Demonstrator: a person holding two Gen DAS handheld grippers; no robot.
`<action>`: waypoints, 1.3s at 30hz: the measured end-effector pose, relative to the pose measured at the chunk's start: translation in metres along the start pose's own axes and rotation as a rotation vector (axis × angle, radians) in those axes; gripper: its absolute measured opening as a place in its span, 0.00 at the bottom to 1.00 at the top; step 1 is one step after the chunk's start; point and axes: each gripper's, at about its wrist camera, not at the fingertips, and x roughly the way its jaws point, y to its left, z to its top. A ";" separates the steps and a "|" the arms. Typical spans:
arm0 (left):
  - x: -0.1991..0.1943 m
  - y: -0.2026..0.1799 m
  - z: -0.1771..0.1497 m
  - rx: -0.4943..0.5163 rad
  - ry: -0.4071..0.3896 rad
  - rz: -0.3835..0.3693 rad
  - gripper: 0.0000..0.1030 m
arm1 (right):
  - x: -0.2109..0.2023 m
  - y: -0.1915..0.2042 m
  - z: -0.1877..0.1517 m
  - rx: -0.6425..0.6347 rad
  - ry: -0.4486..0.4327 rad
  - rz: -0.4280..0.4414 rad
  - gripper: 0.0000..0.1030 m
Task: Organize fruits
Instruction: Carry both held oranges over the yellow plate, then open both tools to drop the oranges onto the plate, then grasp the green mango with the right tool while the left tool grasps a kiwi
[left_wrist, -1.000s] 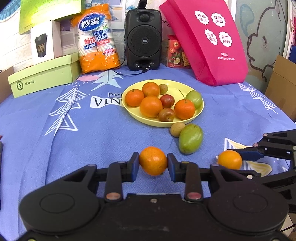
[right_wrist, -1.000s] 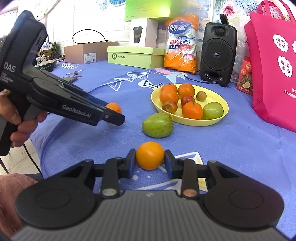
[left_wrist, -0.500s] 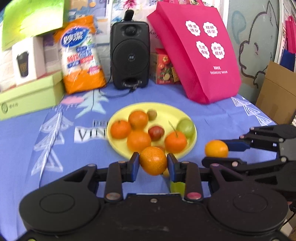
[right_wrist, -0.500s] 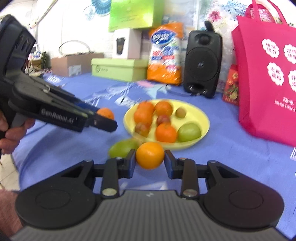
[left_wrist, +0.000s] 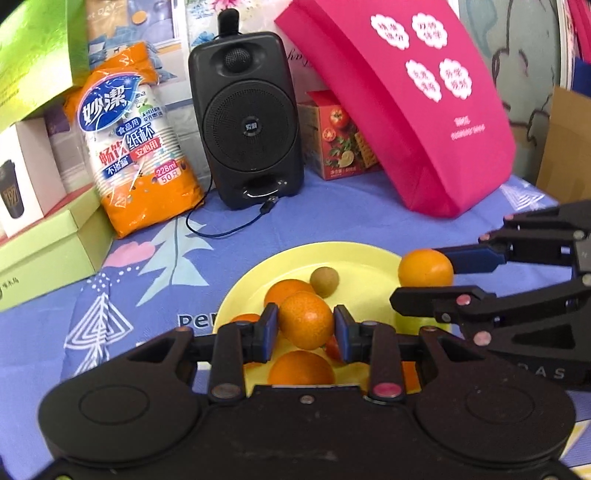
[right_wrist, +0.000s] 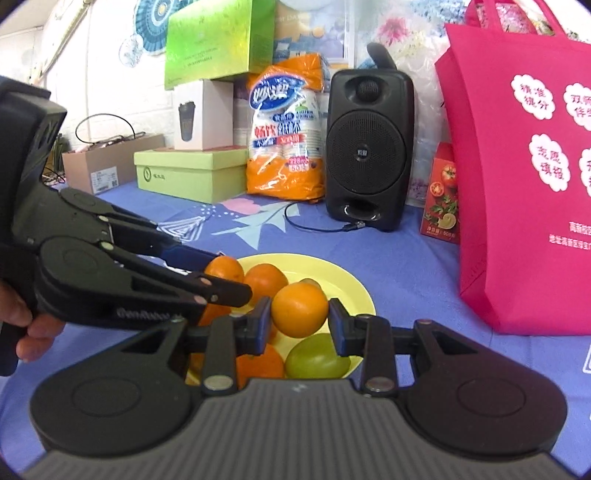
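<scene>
Left orange (left_wrist: 306, 320): round, pebbled skin, clamped between the left fingers (left_wrist: 266, 332), held above the plate.
Right orange (right_wrist: 300, 309): smooth, yellower, pinched between the right fingers (right_wrist: 260, 325).
Plate (left_wrist: 369, 273): yellow, round, set under both fingertip pairs.
Plate contents: oranges, a green fruit (right_wrist: 317, 356) below the right fingers, a small brown fruit (left_wrist: 324, 282) beyond the left fingers.

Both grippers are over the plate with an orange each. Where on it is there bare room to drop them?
The yellow plate is bare along its far side, behind the small brown fruit. Its near half is crowded with oranges and a green fruit, under the left gripper and right gripper.
</scene>
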 end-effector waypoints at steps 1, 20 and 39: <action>0.002 0.000 0.000 0.000 0.000 0.007 0.32 | 0.005 -0.001 0.001 0.000 0.005 -0.001 0.31; -0.071 0.019 -0.050 -0.125 -0.077 0.010 0.67 | -0.026 0.000 -0.017 0.053 -0.027 -0.005 0.40; -0.091 0.035 -0.121 -0.257 0.027 0.008 0.67 | -0.051 0.088 -0.069 -0.100 0.073 0.117 0.60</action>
